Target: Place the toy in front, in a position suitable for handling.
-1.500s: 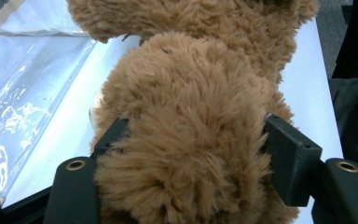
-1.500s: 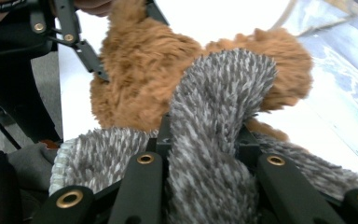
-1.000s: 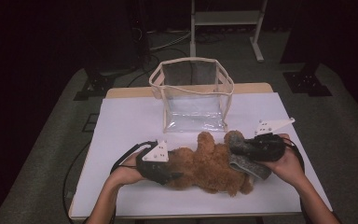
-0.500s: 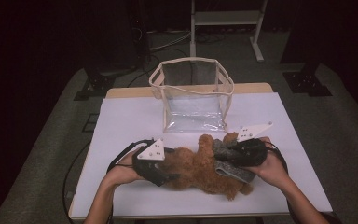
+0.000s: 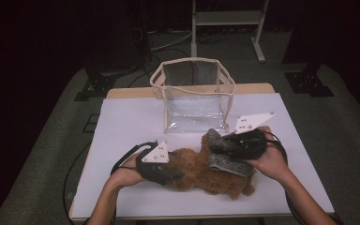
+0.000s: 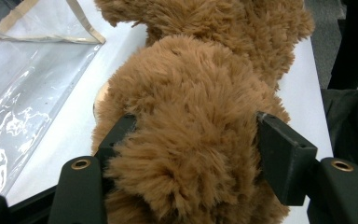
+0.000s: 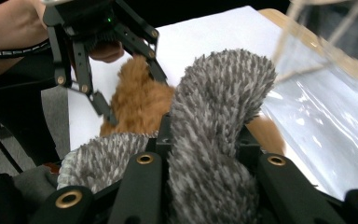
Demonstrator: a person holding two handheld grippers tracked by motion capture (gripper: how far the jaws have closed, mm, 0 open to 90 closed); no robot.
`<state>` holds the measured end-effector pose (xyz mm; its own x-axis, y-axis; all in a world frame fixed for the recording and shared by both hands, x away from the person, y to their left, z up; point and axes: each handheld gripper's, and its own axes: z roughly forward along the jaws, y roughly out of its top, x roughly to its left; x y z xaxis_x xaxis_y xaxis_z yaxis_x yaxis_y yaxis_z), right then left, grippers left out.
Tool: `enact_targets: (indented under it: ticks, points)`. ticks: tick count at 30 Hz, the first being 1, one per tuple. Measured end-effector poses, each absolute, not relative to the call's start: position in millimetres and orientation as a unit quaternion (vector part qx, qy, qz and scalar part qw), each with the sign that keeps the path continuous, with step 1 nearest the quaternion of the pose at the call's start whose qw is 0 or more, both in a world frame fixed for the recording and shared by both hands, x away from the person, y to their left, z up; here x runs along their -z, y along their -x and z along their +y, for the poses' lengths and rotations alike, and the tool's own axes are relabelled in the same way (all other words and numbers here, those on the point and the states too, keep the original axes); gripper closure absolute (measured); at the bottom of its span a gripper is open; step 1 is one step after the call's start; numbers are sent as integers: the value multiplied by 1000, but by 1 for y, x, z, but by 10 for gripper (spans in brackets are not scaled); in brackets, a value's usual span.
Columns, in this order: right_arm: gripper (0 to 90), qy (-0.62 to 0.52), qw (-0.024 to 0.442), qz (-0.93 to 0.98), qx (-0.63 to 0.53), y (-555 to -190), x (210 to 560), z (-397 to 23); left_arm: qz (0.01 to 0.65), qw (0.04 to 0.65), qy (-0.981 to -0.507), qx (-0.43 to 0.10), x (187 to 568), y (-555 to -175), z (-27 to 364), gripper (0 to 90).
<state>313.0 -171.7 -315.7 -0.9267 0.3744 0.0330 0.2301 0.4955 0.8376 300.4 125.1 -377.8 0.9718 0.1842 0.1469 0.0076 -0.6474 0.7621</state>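
Brown plush toy gripped at both ends on the white worktop point(image 5: 122, 122).

We find the fluffy brown plush toy point(image 5: 201, 171) lying near the front edge, just before the clear plastic bag with beige trim point(image 5: 194, 101). The left gripper point(image 5: 168, 176), its jaws having just been closing, clamps the brown fur. The right gripper point(image 5: 220, 150) is clamped on the toy's grey woolly scarf point(image 7: 214, 130).

Bare forearms are seen. Each black gripper, left gripper point(image 5: 168, 174) and right gripper point(image 5: 218, 145), is topped by a grey three-cornered plate; brass-ringed screws are set at six o'clock, black cables trailing.
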Motion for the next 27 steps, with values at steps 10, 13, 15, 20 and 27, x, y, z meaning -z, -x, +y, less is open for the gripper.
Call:
enact_targets:
  ticks: [10, 13, 15, 20, 27]
  points:
    - [700, -203, 47, 875, -436, -334, 358, -158, 47, 411, -904, -106, 380, -298, 125, 356]
    - [700, -212, 40, 866, -450, -327, 361, -178, 51, 417, -901, -105, 381, -299, 126, 356]
    - [699, -220, 39, 869, -442, -322, 362, -188, 52, 418, -901, -104, 380, -299, 125, 358]
    - [697, -208, 62, 871, -440, -307, 338, -192, 57, 418, -901, -103, 380, -299, 126, 358]
    - [690, -147, 56, 881, -446, -311, 321, -133, 55, 418, -901, -105, 380, -299, 125, 357]
